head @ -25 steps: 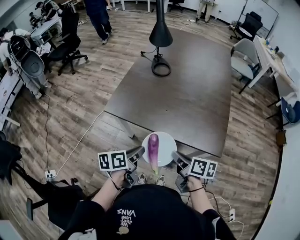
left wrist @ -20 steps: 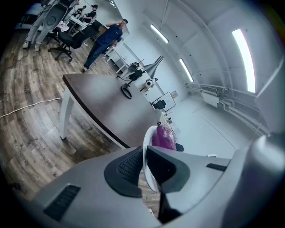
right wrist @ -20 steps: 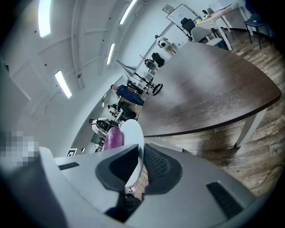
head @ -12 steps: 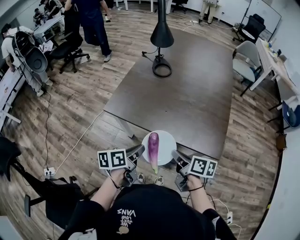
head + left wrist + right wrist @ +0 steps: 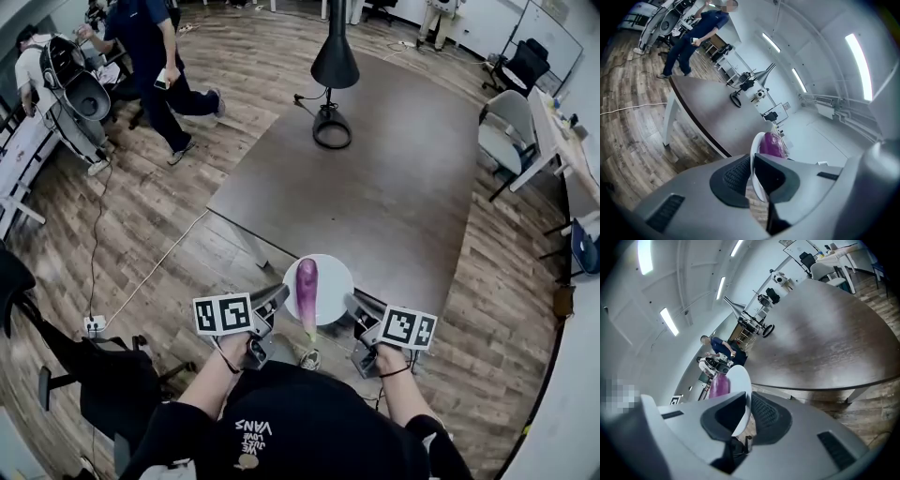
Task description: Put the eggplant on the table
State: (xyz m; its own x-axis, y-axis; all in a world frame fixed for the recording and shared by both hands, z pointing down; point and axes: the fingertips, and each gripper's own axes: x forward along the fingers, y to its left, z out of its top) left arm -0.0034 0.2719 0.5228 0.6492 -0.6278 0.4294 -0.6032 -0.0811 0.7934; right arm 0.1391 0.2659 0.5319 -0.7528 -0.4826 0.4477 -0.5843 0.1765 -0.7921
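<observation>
Now clamped shut on plate [image 5: 336, 279] rim, both sides: left gripper [image 5: 279, 300] at left edge, right gripper [image 5: 352, 304] opp.; eggplant [image 5: 307, 284] lying btwn them, table [image 5: 394, 178] just ahead.

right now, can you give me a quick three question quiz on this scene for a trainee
1. True or false: the eggplant lies on the white plate.
2. What are the fingers of the left gripper closed on? A) the plate's rim B) the eggplant C) nothing
3. How many grippers clamp the plate?

Key: 1 true. 2 A. 3 two; the right gripper pinches the opposite rim.
</observation>
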